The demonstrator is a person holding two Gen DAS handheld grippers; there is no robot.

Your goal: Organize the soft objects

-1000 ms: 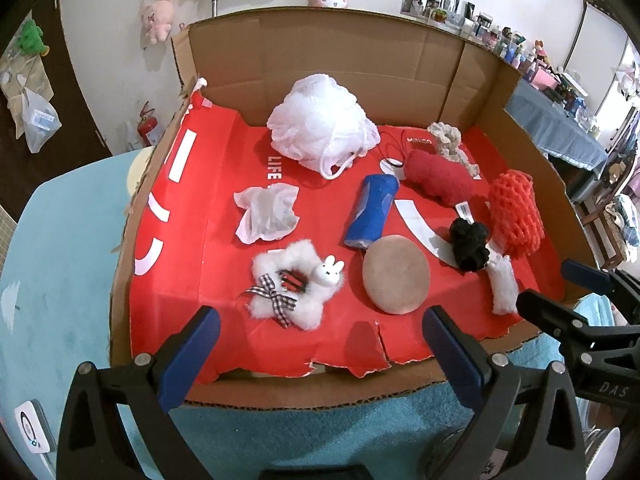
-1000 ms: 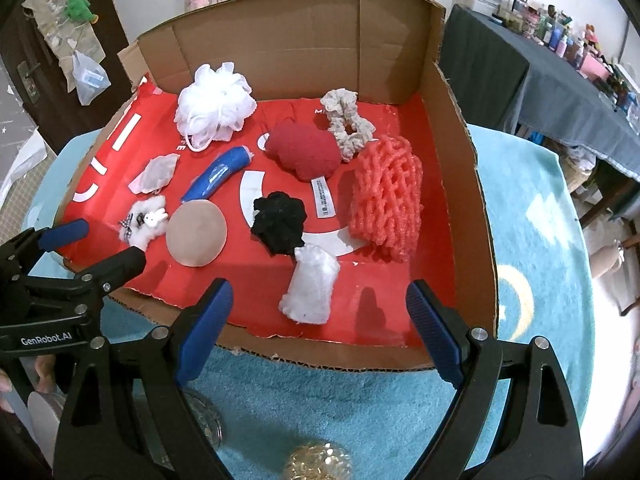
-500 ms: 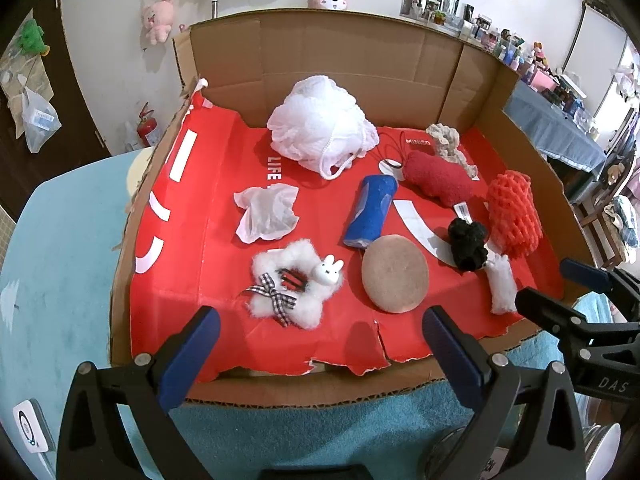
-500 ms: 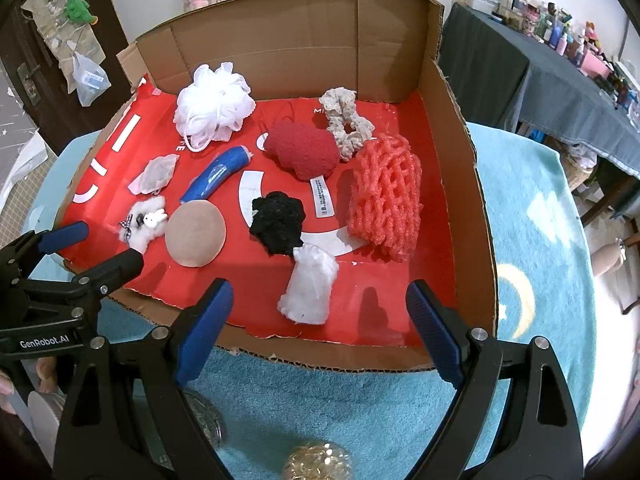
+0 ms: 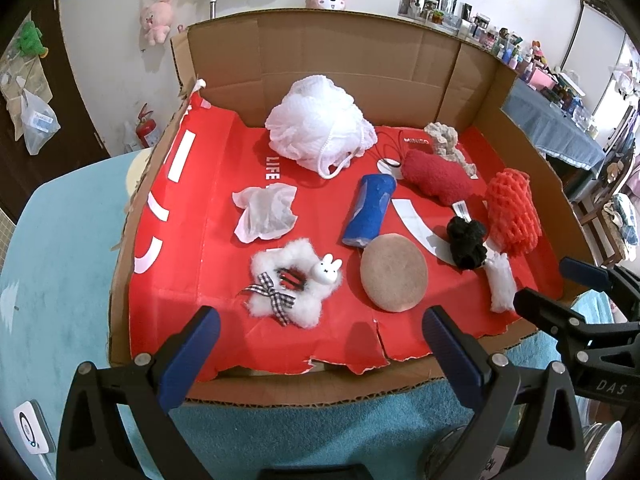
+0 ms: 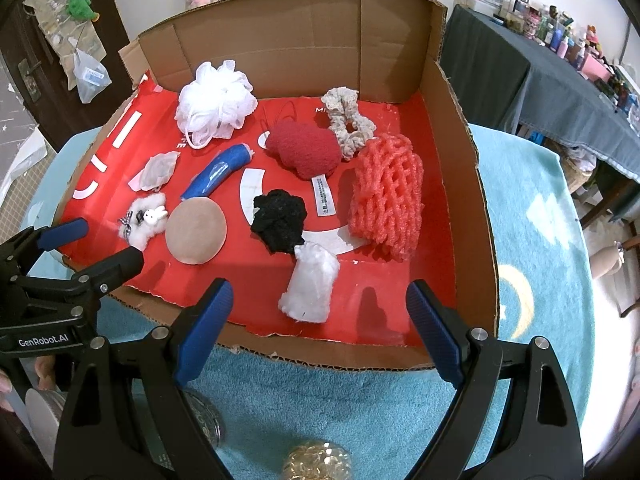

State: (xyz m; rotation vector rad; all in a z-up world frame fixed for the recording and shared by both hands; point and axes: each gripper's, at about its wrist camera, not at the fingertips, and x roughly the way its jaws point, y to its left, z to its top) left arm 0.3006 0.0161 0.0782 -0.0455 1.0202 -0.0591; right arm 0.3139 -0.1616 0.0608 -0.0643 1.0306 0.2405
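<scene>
Soft objects lie on the red floor of an open cardboard box [image 5: 328, 52]: a white mesh pouf [image 5: 320, 124], a crumpled white cloth [image 5: 266, 212], a fluffy white clip with a bunny [image 5: 292, 286], a blue roll [image 5: 370, 210], a tan round pad [image 5: 394, 272], a red plush [image 5: 436, 178], a black scrunchie [image 5: 466, 242], an orange foam net [image 5: 514, 212], a white wad [image 6: 312, 282] and a beige scrunchie [image 6: 348, 120]. My left gripper [image 5: 320, 348] is open at the box's front edge, below the fluffy clip. My right gripper [image 6: 318, 320] is open, just short of the white wad.
The box stands on a teal rug [image 6: 532, 216]. A gold wire ball [image 6: 316, 460] and a glass jar [image 6: 202, 412] sit under my right gripper. A table with a dark cloth [image 6: 532, 80] and bottles stands at the right. Plush toys hang on the back wall.
Both grippers have crept slightly forward toward the box. Nothing in the box has moved.
</scene>
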